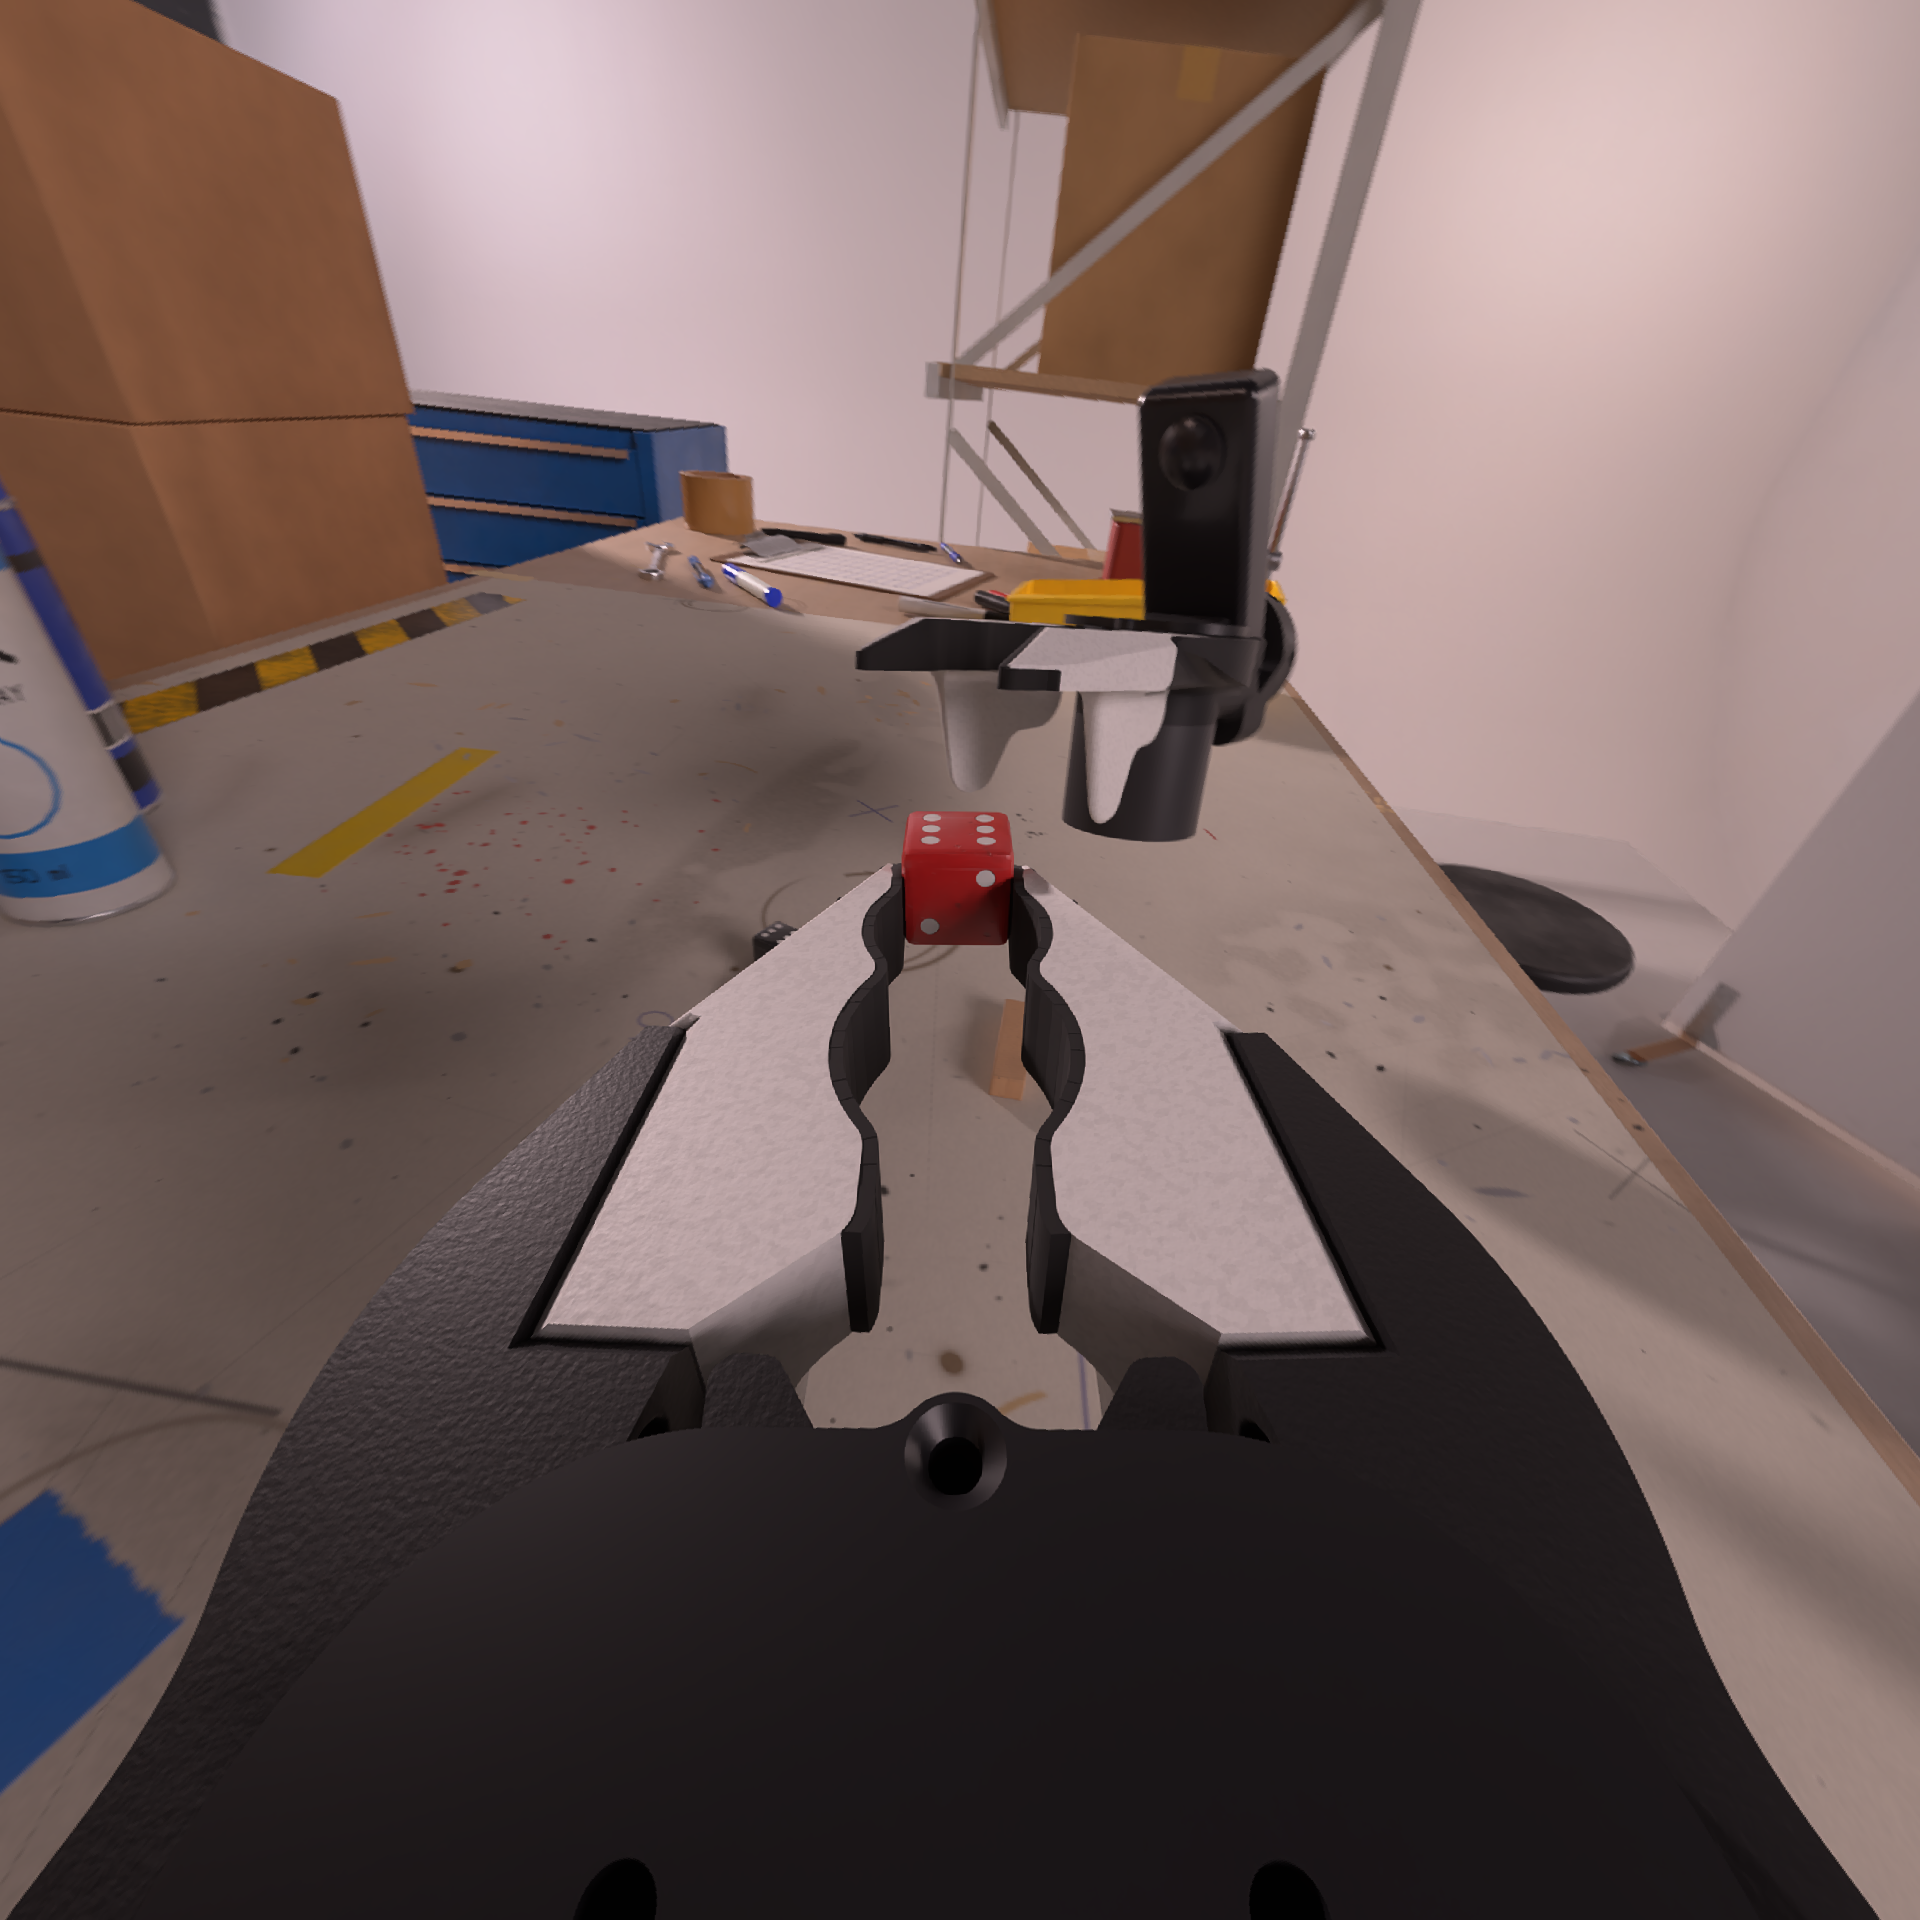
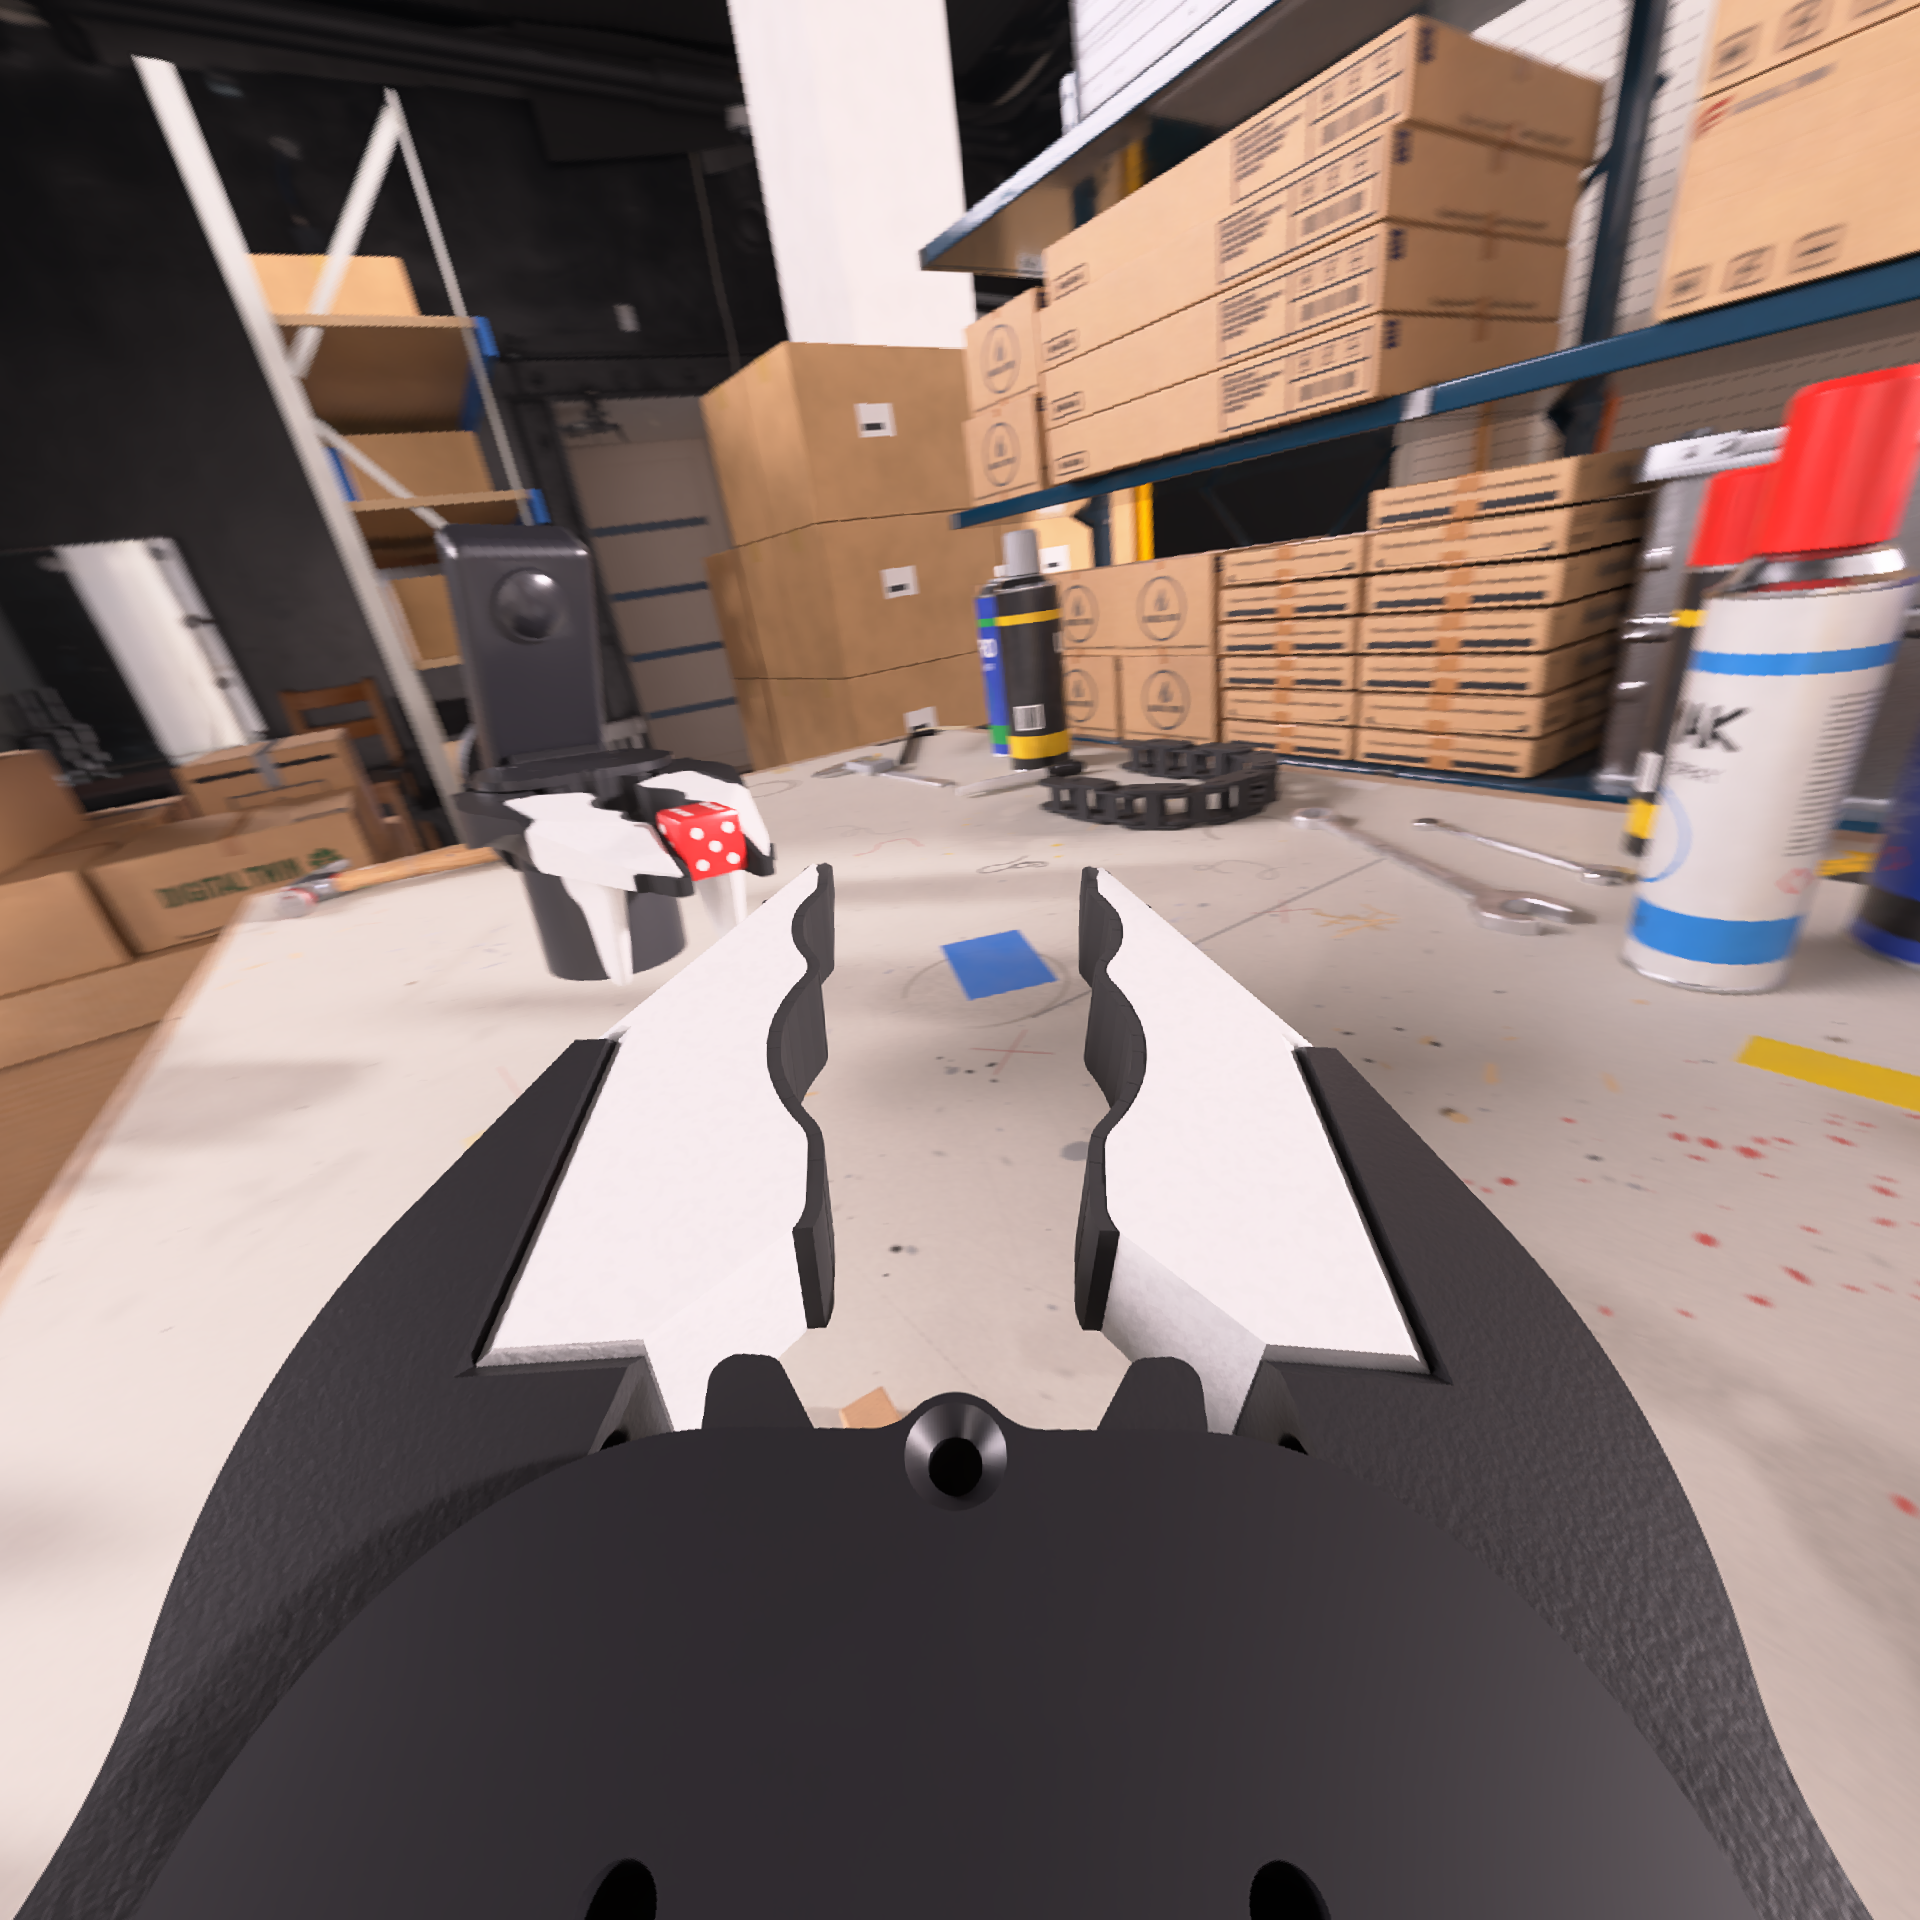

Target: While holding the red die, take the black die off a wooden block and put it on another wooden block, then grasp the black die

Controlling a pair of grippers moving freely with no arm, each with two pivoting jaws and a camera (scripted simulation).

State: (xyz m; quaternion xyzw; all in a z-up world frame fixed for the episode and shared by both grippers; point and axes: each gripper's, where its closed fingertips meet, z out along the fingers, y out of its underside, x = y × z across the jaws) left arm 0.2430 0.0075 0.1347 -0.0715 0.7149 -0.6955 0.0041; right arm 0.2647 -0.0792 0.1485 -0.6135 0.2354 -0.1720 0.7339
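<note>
Between the tips of the left gripper, in the left wrist view, sat the red die, square to the fingers with a six-pip face up; as a cube it had no long axis. Both fingertips pressed its sides, the jaws drawn in to the die's width. Just left of the left finger, low on the table, a small dark cube showed, probably the black die, too small to read. Under the gap between the fingers lay a wooden block, its long axis running roughly along them. Beyond the tips hung the right gripper, fingers pointing down.

Ahead and to the left of the right gripper, in the right wrist view, the left gripper carried the red die, tilted, clamped at its tips. The right gripper's own fingers stood wide apart with nothing between them. Past the tips a blue patch lay on the table. A sliver of wood showed at the fingers' base.
</note>
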